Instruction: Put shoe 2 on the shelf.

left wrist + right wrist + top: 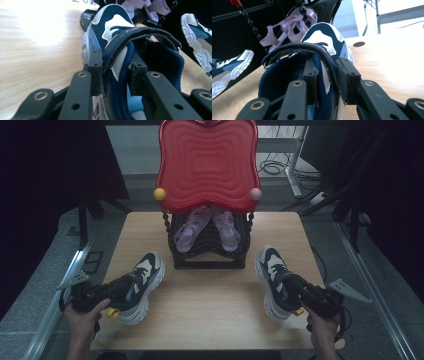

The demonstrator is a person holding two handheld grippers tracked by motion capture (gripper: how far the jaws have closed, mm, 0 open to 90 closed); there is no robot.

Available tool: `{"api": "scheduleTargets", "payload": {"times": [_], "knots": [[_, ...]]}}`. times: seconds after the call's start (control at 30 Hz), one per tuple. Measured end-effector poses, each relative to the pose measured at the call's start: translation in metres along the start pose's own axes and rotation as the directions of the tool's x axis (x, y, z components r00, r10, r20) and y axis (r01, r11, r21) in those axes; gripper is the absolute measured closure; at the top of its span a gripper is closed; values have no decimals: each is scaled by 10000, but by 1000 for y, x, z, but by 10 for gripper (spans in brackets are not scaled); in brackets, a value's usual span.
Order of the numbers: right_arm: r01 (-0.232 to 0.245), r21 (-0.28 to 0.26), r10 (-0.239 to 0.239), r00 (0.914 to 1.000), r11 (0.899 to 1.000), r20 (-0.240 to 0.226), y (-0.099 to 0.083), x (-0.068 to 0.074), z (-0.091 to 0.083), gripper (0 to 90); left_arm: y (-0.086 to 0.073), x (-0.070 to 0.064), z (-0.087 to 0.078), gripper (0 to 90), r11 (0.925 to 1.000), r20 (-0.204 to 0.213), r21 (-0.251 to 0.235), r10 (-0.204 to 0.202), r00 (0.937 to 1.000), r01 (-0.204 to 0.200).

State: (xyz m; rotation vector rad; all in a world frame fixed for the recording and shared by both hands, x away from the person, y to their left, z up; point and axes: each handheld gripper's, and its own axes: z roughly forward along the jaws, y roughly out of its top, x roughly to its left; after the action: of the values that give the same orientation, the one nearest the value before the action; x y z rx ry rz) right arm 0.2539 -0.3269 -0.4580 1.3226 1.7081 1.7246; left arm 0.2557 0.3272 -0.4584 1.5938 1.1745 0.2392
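While both hands sit low in the frame, the left gripper [116, 292] is clamped on the collar of the left sneaker [144, 281] at lower left of the table [210, 315], one jaw inside, one outside. Over at lower right, the right gripper [292, 287] pinches the right sneaker [272, 270] the same way. Up at centre, lilac sandals [207, 227] rest on the black rack [210, 257] under the red tray [207, 162].

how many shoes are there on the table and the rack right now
4. Left sneaker on the table, gripped by the left gripper; right sneaker on the table, gripped by the right gripper; two pink sandals on the black rack. Others may be hidden.
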Motion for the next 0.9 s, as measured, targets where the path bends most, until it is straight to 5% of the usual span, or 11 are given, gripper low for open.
{"api": "scheduleTargets", "payload": {"times": [0.3,0.9], "knots": [[148,-441,-130,9991,9989,404,15,-4,-4,708,18,2,-6,692,9988,-93,-485,106,9999,-110],[671,-1359,-637,9976,9885,287,65,6,4,707,65,-13,-10,693,9890,-65,-1267,762,9971,-764]]}}
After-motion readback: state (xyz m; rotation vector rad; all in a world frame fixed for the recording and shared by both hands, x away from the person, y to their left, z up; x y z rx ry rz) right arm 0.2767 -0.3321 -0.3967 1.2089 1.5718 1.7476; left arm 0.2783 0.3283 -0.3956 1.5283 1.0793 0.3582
